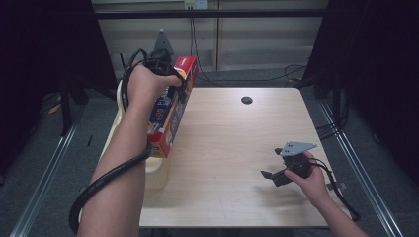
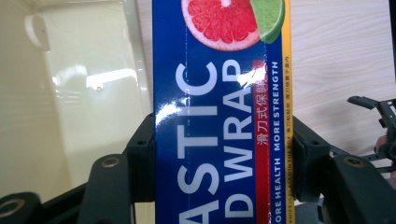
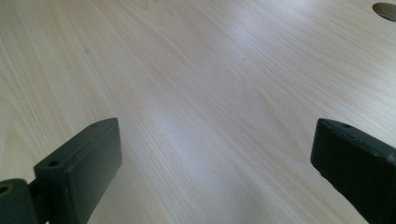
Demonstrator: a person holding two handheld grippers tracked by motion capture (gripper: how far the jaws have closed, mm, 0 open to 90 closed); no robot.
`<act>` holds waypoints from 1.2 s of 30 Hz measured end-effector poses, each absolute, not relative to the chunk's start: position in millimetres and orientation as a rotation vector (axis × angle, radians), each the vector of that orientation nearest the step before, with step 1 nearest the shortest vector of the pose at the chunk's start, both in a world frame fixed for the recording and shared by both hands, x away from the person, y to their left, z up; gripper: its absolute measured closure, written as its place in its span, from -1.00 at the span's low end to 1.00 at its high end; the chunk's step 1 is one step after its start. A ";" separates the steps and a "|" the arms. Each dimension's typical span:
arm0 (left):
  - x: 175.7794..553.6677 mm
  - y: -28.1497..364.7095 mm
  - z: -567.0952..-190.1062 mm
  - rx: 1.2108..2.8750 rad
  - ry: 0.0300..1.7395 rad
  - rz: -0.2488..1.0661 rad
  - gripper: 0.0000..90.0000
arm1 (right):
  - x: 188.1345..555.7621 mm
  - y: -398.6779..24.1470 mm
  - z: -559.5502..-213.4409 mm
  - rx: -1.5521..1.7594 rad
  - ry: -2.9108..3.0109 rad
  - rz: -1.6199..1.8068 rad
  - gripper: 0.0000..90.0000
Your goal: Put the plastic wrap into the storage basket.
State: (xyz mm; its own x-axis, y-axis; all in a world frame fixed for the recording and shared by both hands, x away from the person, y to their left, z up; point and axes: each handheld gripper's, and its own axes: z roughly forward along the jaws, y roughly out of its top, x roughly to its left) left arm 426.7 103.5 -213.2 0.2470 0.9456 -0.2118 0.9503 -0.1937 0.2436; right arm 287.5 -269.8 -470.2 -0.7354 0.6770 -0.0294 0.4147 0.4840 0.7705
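Your left gripper (image 2: pixel 215 154) is clamped across the plastic wrap box (image 1: pixel 170 111), held up at the table's (image 1: pixel 232 148) 9 o'clock edge over the cream bin (image 2: pixel 79 102). Keep it level, lower gently. Right gripper (image 3: pixel 215 158) sits wide open, around 4 o'clock.

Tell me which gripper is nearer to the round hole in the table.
Right. The right gripper rests on the table toward the near right, with bare wood between it and the hole. The left gripper, clamped on the plastic wrap box, is at the table's far left edge.
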 end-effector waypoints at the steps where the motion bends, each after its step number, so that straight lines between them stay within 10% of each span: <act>1: 426.3 104.8 -212.2 2.198 1.755 -0.016 -0.09 | 287.4 -269.8 -470.2 0.919 2.405 1.115 -0.96; 36: 415.9 144.6 -199.8 2.134 1.827 0.029 -0.09 | 287.2 -269.3 -469.9 0.918 2.404 1.106 -0.96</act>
State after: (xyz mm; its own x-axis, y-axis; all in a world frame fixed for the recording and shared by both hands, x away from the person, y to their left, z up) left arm 415.9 144.6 -199.8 0.1771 0.9643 -0.1968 0.9577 -0.1227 0.2603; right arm 287.2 -269.3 -469.9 -0.7340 0.6782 -0.0351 0.4145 0.4883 0.7679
